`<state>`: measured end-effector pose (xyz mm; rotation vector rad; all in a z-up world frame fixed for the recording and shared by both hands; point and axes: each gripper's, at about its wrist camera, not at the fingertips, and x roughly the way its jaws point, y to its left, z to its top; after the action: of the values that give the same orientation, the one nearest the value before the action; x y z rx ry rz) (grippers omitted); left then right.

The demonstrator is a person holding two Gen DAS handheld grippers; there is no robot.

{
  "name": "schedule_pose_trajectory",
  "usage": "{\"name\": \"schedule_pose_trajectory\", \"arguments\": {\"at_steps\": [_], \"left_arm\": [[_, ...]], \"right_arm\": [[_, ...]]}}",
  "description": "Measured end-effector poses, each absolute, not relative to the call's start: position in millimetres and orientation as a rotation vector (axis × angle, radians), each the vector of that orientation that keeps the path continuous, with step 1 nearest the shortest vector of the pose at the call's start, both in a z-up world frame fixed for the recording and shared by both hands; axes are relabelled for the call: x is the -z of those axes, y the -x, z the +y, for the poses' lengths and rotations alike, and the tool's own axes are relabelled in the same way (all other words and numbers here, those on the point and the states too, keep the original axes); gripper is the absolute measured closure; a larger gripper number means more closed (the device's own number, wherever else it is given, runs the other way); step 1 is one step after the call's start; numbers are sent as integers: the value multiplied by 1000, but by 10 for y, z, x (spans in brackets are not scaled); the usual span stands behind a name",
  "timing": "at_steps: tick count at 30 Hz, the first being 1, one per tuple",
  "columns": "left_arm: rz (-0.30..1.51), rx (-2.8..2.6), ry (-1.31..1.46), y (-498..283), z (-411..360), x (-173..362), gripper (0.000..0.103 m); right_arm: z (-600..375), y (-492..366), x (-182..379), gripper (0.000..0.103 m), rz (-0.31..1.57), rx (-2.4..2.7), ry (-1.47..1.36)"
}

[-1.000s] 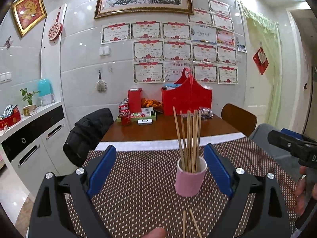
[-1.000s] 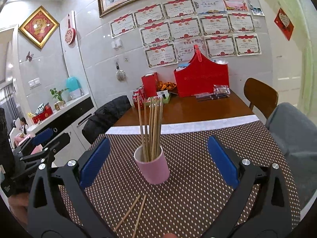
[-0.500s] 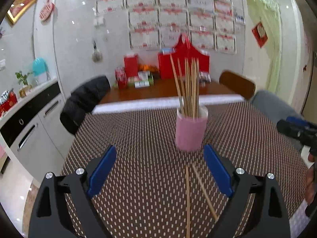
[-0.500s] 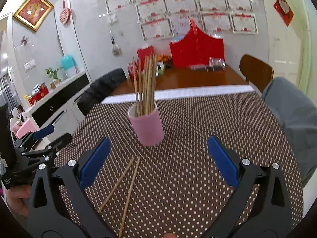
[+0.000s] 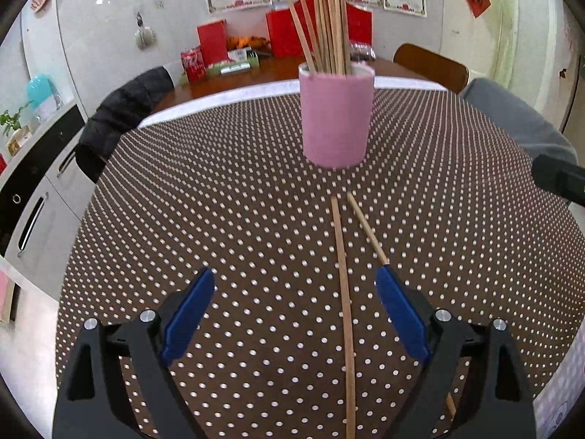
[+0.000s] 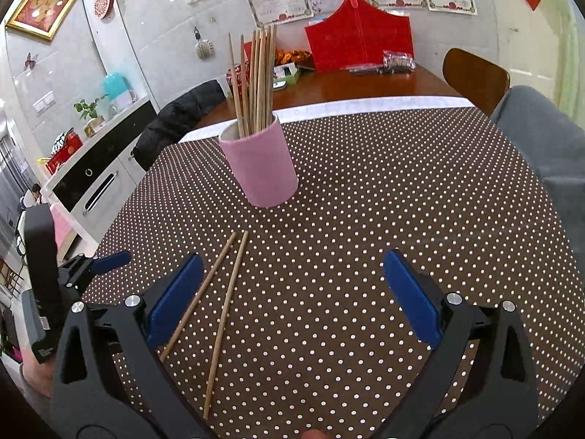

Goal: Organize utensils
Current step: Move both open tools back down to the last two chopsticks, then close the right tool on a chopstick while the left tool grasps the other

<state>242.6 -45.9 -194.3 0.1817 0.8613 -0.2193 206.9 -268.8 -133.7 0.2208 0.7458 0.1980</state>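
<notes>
Dotted brown cloth (image 5: 226,219) is covering the table where I'm working. My left gripper (image 5: 294,314) and right gripper (image 6: 292,292) are both hanging spread wide, gripping nothing. Two loose chopsticks (image 5: 342,278) are lying flat near the pink cup (image 5: 335,117), which is holding upright sticks (image 5: 329,25).

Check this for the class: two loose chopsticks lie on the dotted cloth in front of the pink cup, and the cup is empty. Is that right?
Not quite. The pink cup is not empty: a bundle of chopsticks stands upright in it, as the right wrist view shows. Two loose chopsticks do lie on the dotted cloth in front of it.
</notes>
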Motion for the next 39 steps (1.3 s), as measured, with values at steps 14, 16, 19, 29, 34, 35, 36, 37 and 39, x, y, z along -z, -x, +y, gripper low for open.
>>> {"name": "schedule_pose_trajectory", "arguments": {"at_steps": [14,16,19,29,34,35,36,37,39], "left_arm": [[990,355,-219,-2620,-588,2325,54],[995,355,-214,-2644,-554,2322,56],[994,330,-195,-2685,-466,2317,56],[983,314,-186,-2673,-400,2299,56],[983,308,-182,-2628,-374,2299,56],[985,309,-184,-2632,-366,2299,56],[987,307,-188,-2647,-371,2297,56],[987,305,-191,-2663,-373,2296,56],[992,305,-199,-2710,-385,2288,56]], "right_arm": [[-2639,-2152,1566,6,831,-207,-192],[-2599,-2180,1620,6,859,-212,-179],[-2438,-2206,1754,6,925,-224,-117],[-1746,-2184,2147,22,1025,-321,68],[-1671,-2125,2141,59,995,-333,188],[-1707,-2159,2130,60,1009,-334,179],[-1743,-2198,2124,60,1017,-327,165],[-1798,-2220,2105,60,1020,-318,156],[-1851,-2348,2085,59,1029,-314,120]]}}
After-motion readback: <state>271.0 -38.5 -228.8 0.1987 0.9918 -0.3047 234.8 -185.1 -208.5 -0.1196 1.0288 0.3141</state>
